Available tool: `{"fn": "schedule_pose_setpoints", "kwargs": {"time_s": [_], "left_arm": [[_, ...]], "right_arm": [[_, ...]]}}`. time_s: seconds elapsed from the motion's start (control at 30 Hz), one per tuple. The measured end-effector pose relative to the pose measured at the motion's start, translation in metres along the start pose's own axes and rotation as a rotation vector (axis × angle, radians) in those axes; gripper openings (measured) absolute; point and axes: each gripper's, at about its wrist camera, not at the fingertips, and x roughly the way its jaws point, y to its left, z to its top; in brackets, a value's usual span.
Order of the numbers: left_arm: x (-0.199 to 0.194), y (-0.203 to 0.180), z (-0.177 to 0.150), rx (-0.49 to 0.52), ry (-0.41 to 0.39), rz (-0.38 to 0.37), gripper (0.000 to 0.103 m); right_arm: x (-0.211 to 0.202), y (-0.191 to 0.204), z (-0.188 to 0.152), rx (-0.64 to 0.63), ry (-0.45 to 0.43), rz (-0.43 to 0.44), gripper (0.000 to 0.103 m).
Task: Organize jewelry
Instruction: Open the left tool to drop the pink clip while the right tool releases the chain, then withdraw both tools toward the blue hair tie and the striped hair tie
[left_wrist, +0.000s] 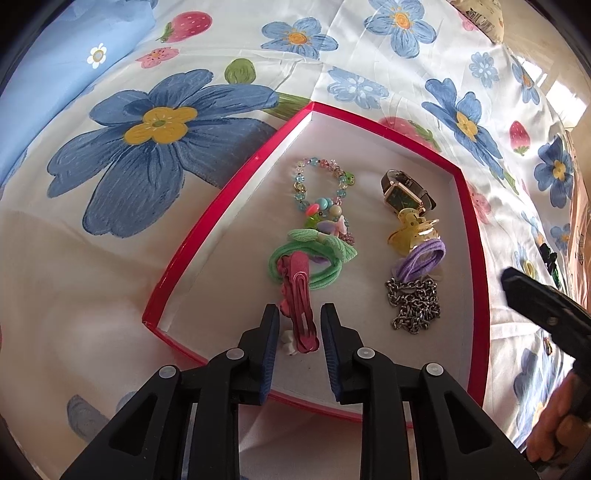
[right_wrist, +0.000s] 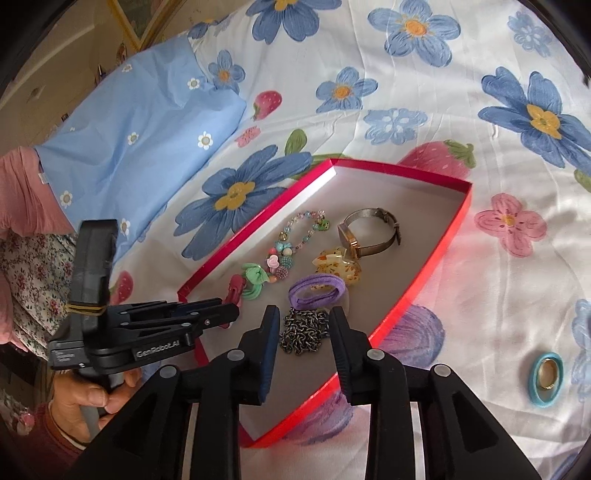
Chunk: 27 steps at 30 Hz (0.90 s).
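A red-rimmed box (left_wrist: 192, 236) with a white floor lies on a flowered bedsheet; it also shows in the right wrist view (right_wrist: 436, 254). Inside lie a beaded bracelet (left_wrist: 317, 184), a green hair tie (left_wrist: 314, 254), a pink hair clip (left_wrist: 301, 302), a watch (left_wrist: 404, 192), a yellow claw clip (left_wrist: 410, 232), a purple hair tie (left_wrist: 421, 262) and a metal chain (left_wrist: 413, 306). My left gripper (left_wrist: 300, 321) is open, its fingers on either side of the pink clip's near end. My right gripper (right_wrist: 304, 325) is open above the chain (right_wrist: 303, 332). A teal ring and a gold ring (right_wrist: 546, 376) lie on the sheet outside.
A light blue pillow (right_wrist: 140, 122) lies at the back left. The right gripper's black body (left_wrist: 546, 306) shows at the right edge of the left wrist view. The person's hand (right_wrist: 88, 398) holds the left gripper (right_wrist: 155, 325).
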Motion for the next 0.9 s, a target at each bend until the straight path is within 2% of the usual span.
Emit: {"fn": "schedule_pose_setpoints", "kwargs": {"time_s": [0.03, 0.1, 0.13, 0.47, 0.53, 0.9], "left_arm": [[-0.001, 0.0, 0.0, -0.001, -0.001, 0.002, 0.026], [-0.004, 0.0, -0.001, -0.002, -0.008, 0.009, 0.036], [-0.005, -0.001, -0.002, -0.001, -0.011, 0.013, 0.037], [-0.037, -0.02, -0.011, 0.013, -0.058, -0.023, 0.039], [-0.043, -0.027, -0.014, 0.025, -0.064, -0.04, 0.04], [-0.055, -0.088, -0.028, 0.152, -0.048, -0.136, 0.045]], "right_arm": [[-0.007, -0.001, -0.001, 0.004, -0.011, -0.002, 0.031], [-0.022, -0.005, -0.004, 0.012, -0.037, -0.009, 0.032], [-0.028, -0.008, -0.005, 0.019, -0.047, -0.014, 0.033], [-0.094, -0.046, -0.038, 0.099, -0.115, -0.109, 0.039], [-0.103, -0.055, -0.046, 0.119, -0.118, -0.129, 0.043], [-0.145, -0.095, -0.093, 0.206, -0.125, -0.251, 0.047]]}}
